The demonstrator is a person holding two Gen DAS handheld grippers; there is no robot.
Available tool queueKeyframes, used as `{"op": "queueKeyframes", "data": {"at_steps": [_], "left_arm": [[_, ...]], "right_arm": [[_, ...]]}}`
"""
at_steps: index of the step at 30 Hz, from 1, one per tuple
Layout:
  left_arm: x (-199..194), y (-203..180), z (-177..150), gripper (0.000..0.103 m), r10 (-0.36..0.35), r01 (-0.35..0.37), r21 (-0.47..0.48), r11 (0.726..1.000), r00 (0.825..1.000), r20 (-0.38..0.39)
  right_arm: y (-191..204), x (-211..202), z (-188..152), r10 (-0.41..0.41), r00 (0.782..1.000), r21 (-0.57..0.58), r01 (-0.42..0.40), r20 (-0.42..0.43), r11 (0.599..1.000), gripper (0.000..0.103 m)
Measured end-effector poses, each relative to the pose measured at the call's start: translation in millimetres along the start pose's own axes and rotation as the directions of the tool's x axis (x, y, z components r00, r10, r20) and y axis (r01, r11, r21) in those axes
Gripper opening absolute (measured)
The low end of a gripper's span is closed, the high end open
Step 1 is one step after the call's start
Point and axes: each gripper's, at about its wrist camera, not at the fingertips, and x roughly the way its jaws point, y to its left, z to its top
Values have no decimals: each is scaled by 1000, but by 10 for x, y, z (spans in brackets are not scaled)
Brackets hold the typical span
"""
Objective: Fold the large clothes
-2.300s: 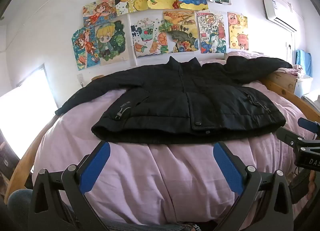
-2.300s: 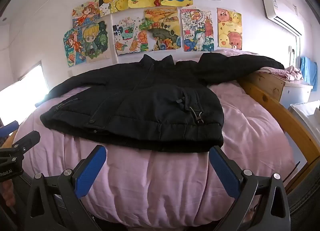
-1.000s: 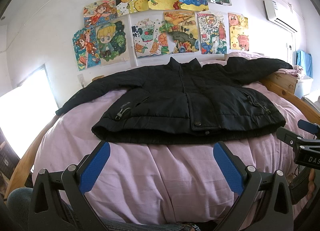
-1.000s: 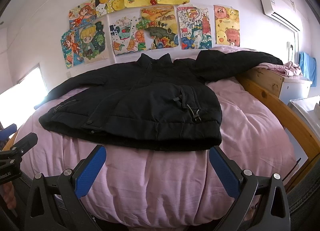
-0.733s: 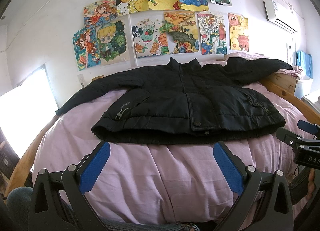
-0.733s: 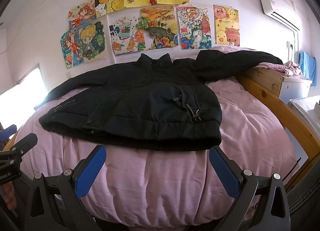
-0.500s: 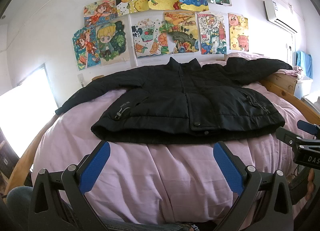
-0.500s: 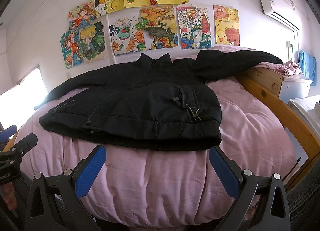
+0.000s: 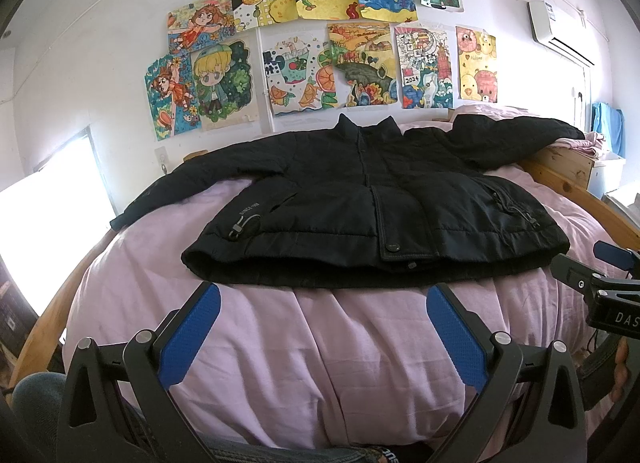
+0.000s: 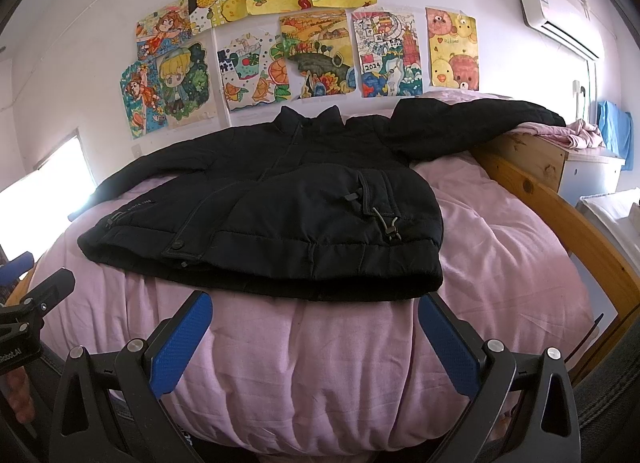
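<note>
Both grippers (image 9: 322, 329) (image 10: 314, 333) level, jaws apart

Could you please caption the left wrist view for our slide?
Open left gripper hovers before a black jacket spread flat on a pink duvet.

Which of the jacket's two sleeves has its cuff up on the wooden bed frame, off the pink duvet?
The sleeve on the right: its cuff rests on the wooden bed frame. The other sleeve lies flat on the pink duvet.
</note>
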Motion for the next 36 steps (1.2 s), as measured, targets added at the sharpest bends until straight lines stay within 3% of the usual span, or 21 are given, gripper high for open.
{"op": "queueKeyframes", "data": {"at_steps": [36], "left_arm": [[13,12,5,101,-11,11,-7,1000,1000,-15]], "right_arm": [[-40,-9,-11,4,1000,5,-4,-5,1000,103]]}}
